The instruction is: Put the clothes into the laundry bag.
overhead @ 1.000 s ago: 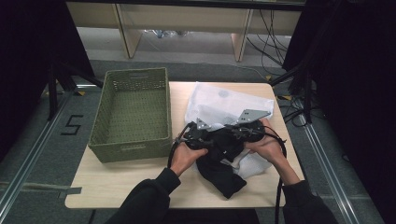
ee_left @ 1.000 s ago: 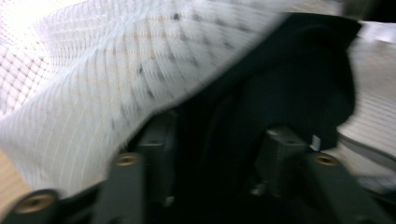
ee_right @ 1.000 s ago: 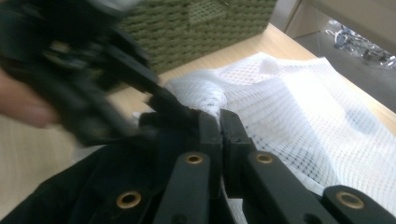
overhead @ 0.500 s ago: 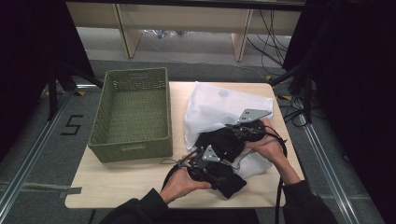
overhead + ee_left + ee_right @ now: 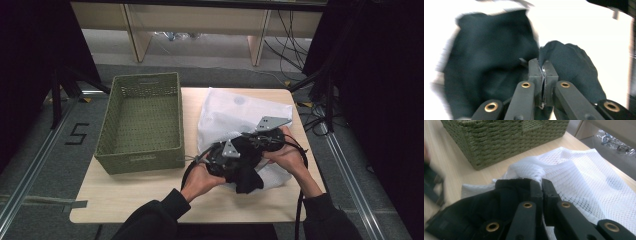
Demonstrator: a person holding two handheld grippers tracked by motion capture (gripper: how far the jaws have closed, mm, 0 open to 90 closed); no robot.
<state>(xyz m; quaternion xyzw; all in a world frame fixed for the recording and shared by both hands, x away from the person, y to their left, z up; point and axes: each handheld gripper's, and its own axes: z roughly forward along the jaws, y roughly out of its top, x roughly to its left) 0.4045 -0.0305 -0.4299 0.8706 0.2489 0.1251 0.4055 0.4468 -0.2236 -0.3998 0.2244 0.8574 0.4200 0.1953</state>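
Left gripper (image 5: 543, 75) jaws just snapped closed, pinching a fold of dark garment (image 5: 491, 65). Right gripper (image 5: 541, 192) jaws narrow, clamped on white mesh bag (image 5: 579, 175) edge with the garment alongside. Likely snag: thin fold slipping free, or mesh dragged along. Green basket (image 5: 142, 125) well apart; bare counter (image 5: 125, 200) near the left jaws for spreading.

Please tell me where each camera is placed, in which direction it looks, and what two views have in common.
High view: above the person's side, facing forward and down on the table; forearms and hands enter from below.
Left gripper view: rides on the left claw, shut on the black cloth.
Right gripper view: rides on the right claw, facing the white mesh bag and green basket.
Shared: all show cloth and bag.
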